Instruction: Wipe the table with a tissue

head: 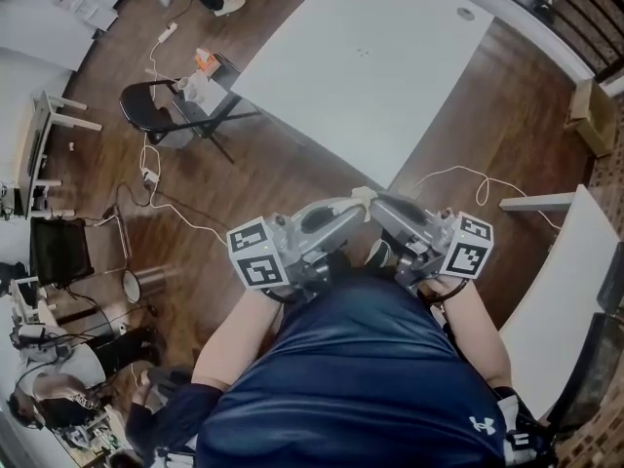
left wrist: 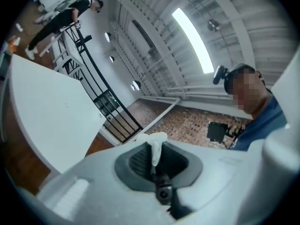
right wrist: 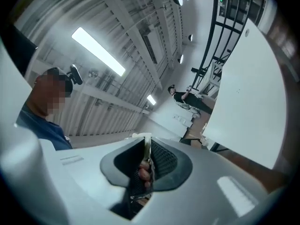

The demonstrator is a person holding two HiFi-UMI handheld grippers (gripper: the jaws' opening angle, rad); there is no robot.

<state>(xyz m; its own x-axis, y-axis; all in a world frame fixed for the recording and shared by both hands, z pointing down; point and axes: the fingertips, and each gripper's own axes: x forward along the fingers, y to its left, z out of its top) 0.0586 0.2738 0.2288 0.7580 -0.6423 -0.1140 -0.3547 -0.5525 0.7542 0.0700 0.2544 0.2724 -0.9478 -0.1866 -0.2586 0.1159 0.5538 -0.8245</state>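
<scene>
The left gripper (head: 351, 206) and right gripper (head: 378, 203) jaws each pinch 1 tissue (head: 364, 196) where their tips meet.

I can read no words or numbers; only a small white brand logo (head: 481, 424) sits on the navy clothing (head: 361, 378).

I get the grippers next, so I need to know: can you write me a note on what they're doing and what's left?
Left gripper: shut on the tissue.
Right gripper: shut on the same tissue; the two tips meet in front of the person's body.
Table: ahead, and the tissue is not touching it.
Done: tissue is in hand.
Left: bring it to the table and wipe.
</scene>
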